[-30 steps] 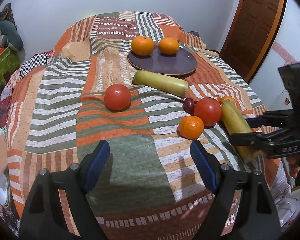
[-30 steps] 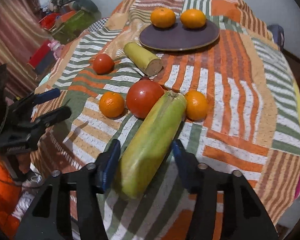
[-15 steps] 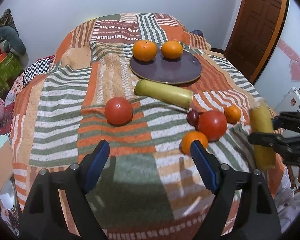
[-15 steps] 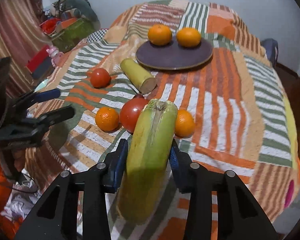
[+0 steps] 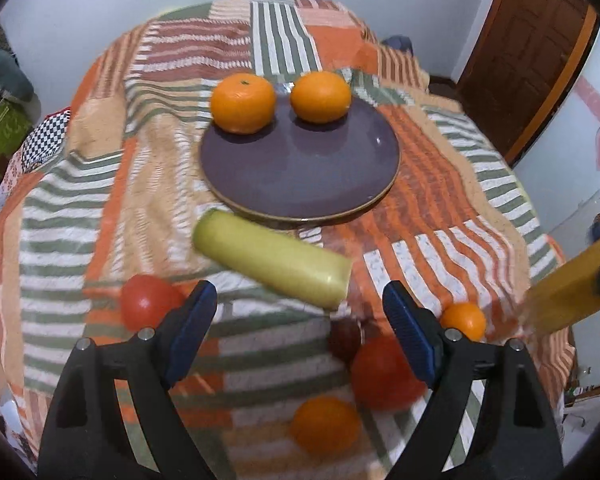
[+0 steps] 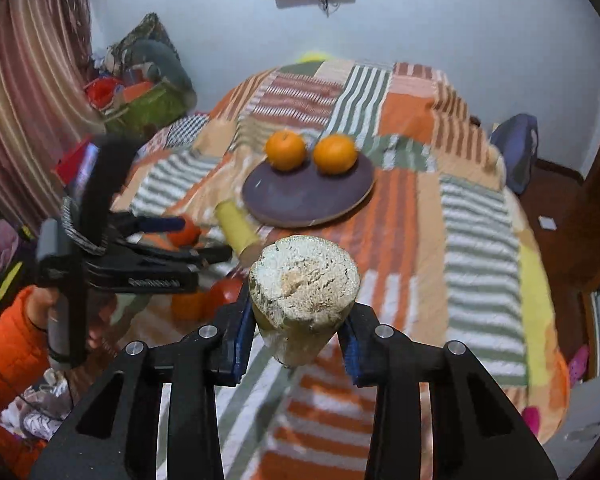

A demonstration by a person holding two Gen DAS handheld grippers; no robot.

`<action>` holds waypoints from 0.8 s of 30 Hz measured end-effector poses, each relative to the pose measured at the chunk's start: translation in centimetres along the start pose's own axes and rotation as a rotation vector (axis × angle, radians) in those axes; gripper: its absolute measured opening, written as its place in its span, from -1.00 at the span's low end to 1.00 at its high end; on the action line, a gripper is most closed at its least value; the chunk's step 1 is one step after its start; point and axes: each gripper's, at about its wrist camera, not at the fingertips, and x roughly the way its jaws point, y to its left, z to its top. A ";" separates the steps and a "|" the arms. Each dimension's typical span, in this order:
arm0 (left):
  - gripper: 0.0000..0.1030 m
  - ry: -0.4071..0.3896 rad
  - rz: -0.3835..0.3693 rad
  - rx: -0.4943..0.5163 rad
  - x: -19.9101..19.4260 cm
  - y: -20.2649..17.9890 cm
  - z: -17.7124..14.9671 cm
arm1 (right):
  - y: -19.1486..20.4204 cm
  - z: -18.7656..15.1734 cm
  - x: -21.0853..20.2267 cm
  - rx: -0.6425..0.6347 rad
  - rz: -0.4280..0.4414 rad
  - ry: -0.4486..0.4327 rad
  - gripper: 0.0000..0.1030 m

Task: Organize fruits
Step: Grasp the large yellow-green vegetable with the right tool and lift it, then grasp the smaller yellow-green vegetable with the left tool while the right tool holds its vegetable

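Note:
A purple plate (image 5: 300,176) (image 6: 300,196) on the striped quilt bears two oranges (image 5: 242,102) (image 5: 320,96). My right gripper (image 6: 298,316) has its jaws closing on a yellow-green stalk piece (image 6: 304,276), pads pressed on its sides. The piece is lifted off the bed, with its cut end towards the camera. It also shows at the right edge of the left wrist view as the held stalk (image 5: 568,288). My left gripper (image 5: 298,296) is opening with nothing between its fingers, just before a second stalk piece (image 5: 268,260). Two tomatoes (image 5: 148,306) (image 5: 380,376), two loose oranges (image 5: 326,424) (image 5: 462,320) and a dark plum (image 5: 344,338) lie around it.
A wooden door (image 5: 540,40) stands at the far right. Boxes and cushions (image 6: 148,100) pile up left of the bed, beside a striped curtain (image 6: 28,100). A dark bag (image 6: 516,148) sits at the bed's far right corner. An orange sleeve (image 6: 8,348) holds the left gripper.
The right gripper closed on the stalk piece and lifted it off the quilt, tipping its cut end up. The left gripper moved forward over the bed towards the plate and the second stalk.

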 end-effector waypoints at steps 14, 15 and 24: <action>-0.23 0.046 -0.039 0.018 1.2 3.2 -0.3 | -3.9 2.0 7.3 0.028 -0.007 0.076 -0.34; -0.36 0.047 -0.042 0.016 0.9 3.7 -0.5 | -4.0 2.0 7.7 0.028 -0.004 0.081 -0.34; -0.44 0.094 -0.075 -0.015 -0.8 6.6 -1.5 | -4.2 2.4 10.0 0.042 0.008 0.057 -0.34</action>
